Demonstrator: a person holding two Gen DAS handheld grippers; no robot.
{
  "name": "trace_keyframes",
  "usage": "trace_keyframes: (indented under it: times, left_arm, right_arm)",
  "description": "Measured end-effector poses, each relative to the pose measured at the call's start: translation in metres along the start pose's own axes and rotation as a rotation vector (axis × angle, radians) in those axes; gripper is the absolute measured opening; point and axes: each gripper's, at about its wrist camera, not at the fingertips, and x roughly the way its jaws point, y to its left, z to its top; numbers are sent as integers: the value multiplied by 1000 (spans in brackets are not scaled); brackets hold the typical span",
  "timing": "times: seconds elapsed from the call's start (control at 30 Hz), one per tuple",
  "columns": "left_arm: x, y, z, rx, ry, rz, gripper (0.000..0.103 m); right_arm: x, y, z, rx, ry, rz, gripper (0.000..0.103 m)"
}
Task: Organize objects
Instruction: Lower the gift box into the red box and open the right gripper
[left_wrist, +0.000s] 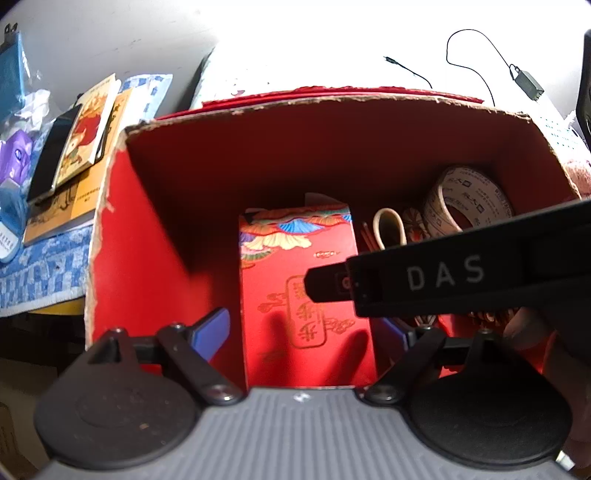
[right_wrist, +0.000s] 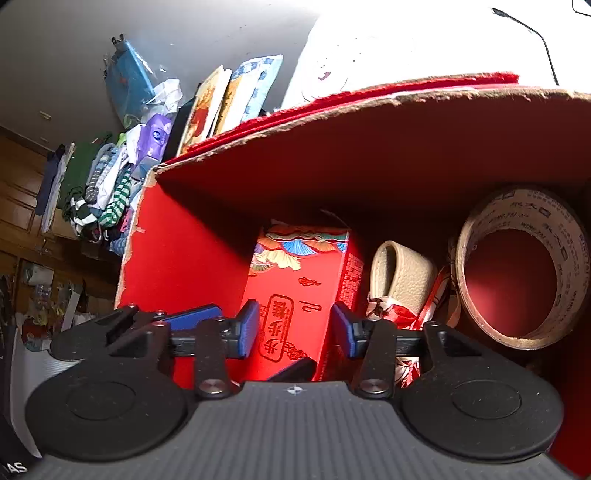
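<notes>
A cluttered room with a blue-checked cloth and stacked books (left_wrist: 79, 147) lay behind the torn red carton (right_wrist: 173, 266) I worked in. My right gripper (right_wrist: 293, 328) stood spread, its blue pads flanking the small red gift box (right_wrist: 295, 291) without clearly touching it. The box lay straight ahead, long axis running away from me. My left gripper (left_wrist: 310, 332) was spread too, farther back. The tape roll (right_wrist: 517, 273) sat rightward.
</notes>
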Motion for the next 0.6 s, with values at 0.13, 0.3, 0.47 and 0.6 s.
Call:
trace_keyframes:
  times: [0.13,0.3,0.47,0.6]
  left_arm:
    - [-2,-3,-1,8,-7,28,85]
    - [-2,-5,-2,12,-8,45,85]
    - [-2,-5,-1,10,-11,49,85]
    - [-1,-5,0,10,-12,50,85]
  right_arm:
    - [4,-4,3,36,32,-9,47]
    - [6,8,1,-79,36,79,32]
    - [3,-2,2,-1,4,31,33]
    - [-1,-4,-2,21,-34,25,33]
